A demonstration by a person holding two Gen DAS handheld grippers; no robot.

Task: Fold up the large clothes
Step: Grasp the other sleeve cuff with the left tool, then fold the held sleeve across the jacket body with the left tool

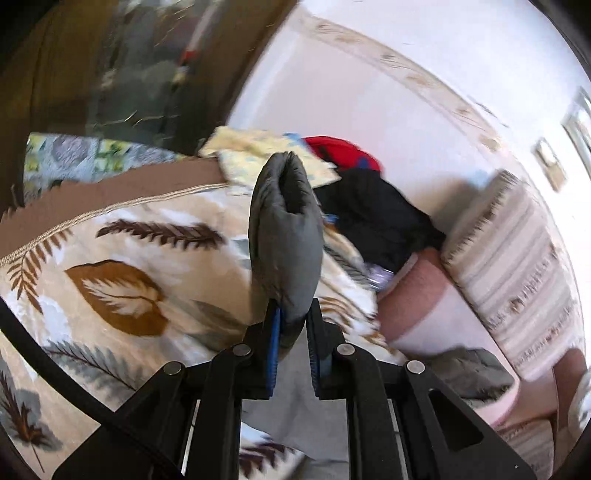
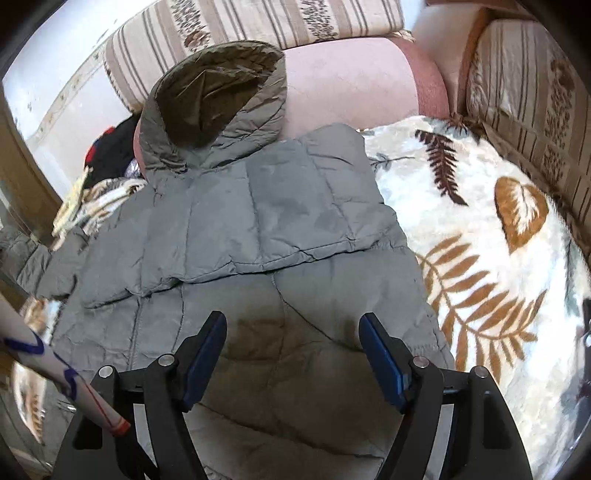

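The left claw (image 1: pixel 293 328) is pinching a sleeve (image 1: pixel 284 236) of the grey jacket (image 2: pixel 258 229) clear of the bed (image 2: pixel 498 266); the right claw (image 2: pixel 293 354) is hovering wide open, empty. Folding is barely underway.

One grey hooded jacket (image 2: pixel 258 229); one leaf-print blanket (image 2: pixel 480 258); two striped cushions (image 2: pixel 258 22)

A grey quilted puffer jacket (image 2: pixel 258 229) is lying flat on a leaf-patterned blanket, its hood (image 2: pixel 214 99) opening upward against a pink cushion. One padded sleeve end (image 1: pixel 284 236) is standing lifted, doubled over.
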